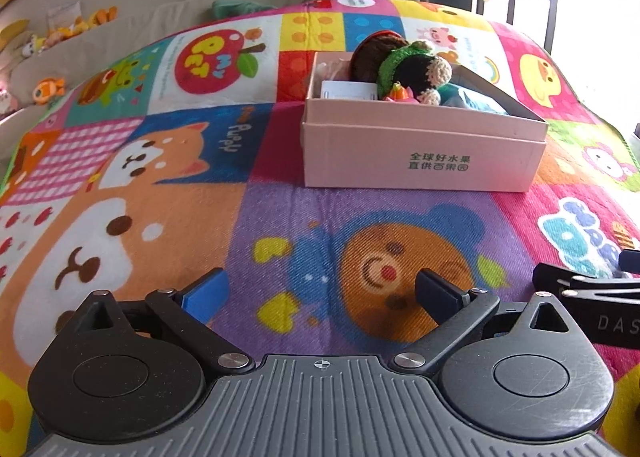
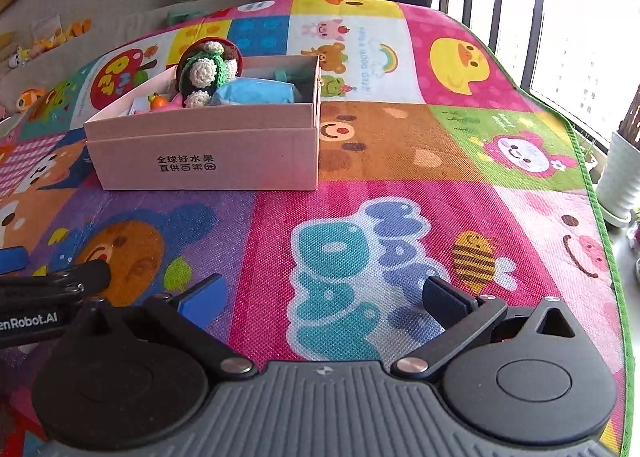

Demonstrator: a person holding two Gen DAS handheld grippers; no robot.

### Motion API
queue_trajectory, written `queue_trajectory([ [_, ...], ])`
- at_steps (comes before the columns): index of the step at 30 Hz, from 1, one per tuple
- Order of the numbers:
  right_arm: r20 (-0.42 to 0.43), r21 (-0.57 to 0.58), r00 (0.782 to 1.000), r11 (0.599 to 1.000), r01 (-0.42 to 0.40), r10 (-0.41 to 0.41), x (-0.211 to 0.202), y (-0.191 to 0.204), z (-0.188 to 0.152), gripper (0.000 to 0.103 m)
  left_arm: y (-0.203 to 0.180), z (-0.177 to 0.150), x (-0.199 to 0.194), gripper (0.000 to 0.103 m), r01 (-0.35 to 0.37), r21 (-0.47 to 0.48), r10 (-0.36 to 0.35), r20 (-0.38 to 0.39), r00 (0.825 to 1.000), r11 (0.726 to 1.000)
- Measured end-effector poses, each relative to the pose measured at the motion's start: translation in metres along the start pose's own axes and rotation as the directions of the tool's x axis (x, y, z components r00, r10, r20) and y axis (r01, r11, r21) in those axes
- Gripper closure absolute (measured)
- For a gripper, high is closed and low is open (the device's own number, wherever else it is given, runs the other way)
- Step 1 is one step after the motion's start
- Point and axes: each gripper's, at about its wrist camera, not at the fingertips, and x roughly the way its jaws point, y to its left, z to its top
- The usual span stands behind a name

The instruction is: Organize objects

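Both grippers looked alike: left gripper [image 1: 322, 291] and right gripper [image 2: 324, 297] had black linkage arms w/ silver screws, round black pivot discs, ribbed grey base w/ crosshair mark, blue pads on fingers [image 1: 206, 293].

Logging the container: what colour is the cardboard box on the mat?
Pale pink box with dark printed characters; clearest in the right wrist view.

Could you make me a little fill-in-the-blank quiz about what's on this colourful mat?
1. The crocheted doll lies inside a ____ cardboard box.
2. Both the left gripper and the right gripper have their jaws ____, with nothing between them.
3. The box stands on a play mat with a smiling ____ printed beneath the left gripper.
4. Beside the doll in the box lies a light ____ packet.

Missing words: pink; open; bear; blue
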Motion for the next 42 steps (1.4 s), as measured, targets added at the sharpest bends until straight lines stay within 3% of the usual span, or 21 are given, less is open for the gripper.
queue_trajectory([
  [42,0.001,-0.001,1.0,1.0,-0.015,0.015,0.0037,-0.0001,0.0027,0.0,0.0002,0.001,0.0014,0.001,0.009,-0.01,-0.009,0.003,1.0,1.0],
])
